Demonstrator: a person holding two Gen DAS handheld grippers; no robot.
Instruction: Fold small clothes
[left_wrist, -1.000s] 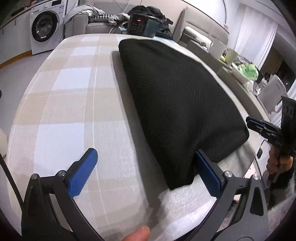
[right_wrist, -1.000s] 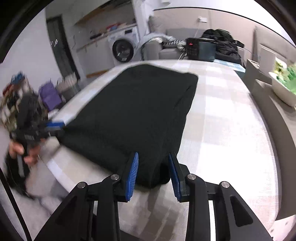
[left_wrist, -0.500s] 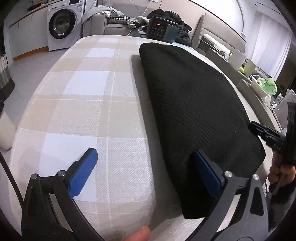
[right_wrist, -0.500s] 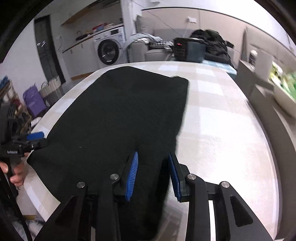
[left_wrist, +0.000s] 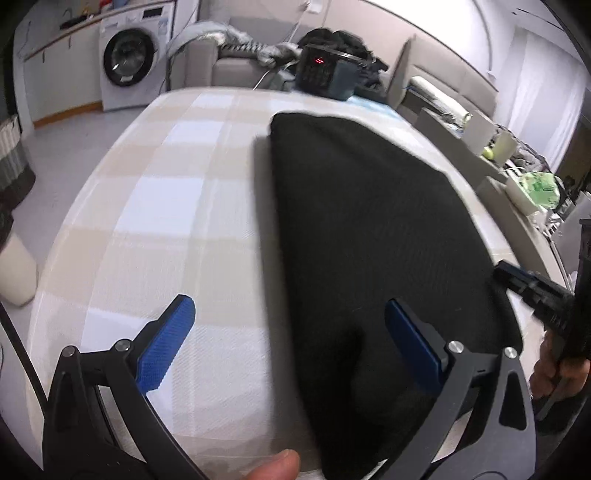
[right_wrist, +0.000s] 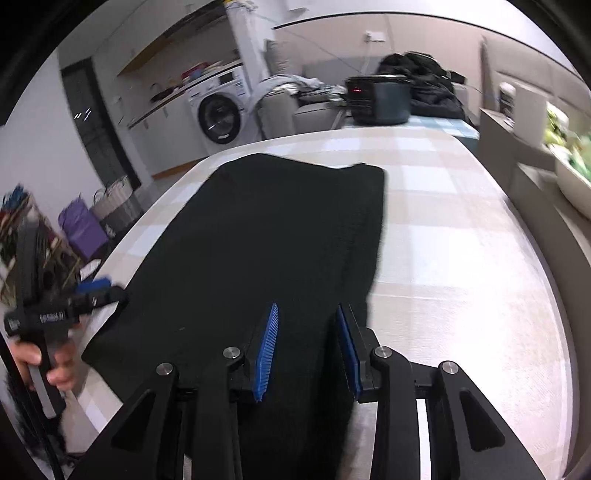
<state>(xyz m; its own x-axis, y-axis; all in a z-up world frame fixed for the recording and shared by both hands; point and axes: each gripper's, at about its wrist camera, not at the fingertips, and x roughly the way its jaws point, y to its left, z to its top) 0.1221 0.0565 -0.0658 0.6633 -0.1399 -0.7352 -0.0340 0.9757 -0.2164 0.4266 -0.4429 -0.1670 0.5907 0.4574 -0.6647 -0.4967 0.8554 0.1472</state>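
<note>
The right claw (right_wrist: 306, 349) stands narrowed over the near right corner of the black garment (right_wrist: 273, 236), though whether it truly pinches cloth I cannot tell. The left claw (left_wrist: 291, 338) gapes wide astride the garment's left edge. The garment lies flat along the checked counter (left_wrist: 166, 206), its near end overhanging the near edge; a clean fold probably wants both near corners gripped, then lifted level toward the far edge.

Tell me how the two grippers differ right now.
The left gripper has its jaws spread wide; the right gripper has them narrow. The left straddles the edge of the black garment, one finger over bare checked cloth; the right sits wholly over the garment. Both have blue pads and black frames.
</note>
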